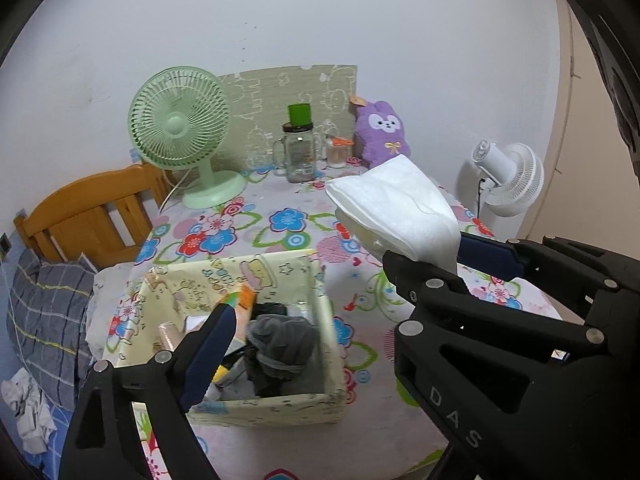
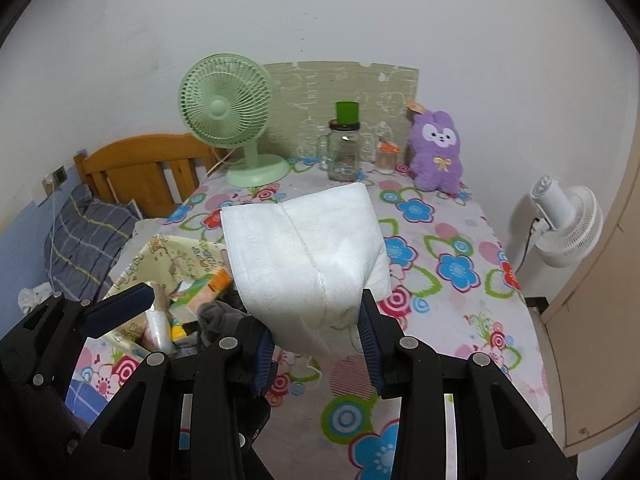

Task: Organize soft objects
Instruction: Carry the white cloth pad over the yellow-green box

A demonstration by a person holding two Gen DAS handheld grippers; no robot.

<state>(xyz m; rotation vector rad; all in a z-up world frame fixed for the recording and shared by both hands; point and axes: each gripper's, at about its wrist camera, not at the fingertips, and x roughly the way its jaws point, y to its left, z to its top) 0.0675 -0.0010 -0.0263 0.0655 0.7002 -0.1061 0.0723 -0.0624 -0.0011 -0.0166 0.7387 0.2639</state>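
Right wrist view: right gripper (image 2: 318,334) clamped on folded towel (image 2: 304,256), lifted over table (image 2: 452,320) beside box (image 1: 276,404). Left gripper (image 1: 304,300) spread wide, empty. Towel looks light, floppy (bulky fold); pinch the stacked edge.

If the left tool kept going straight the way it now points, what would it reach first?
Probably the storage box on the table: it sits between the left tool's open fingers, with grey socks on top inside. Depth is hard to judge.

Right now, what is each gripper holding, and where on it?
Right gripper pinches the folded white towel at its lower near end. Left gripper is open, holding nothing.
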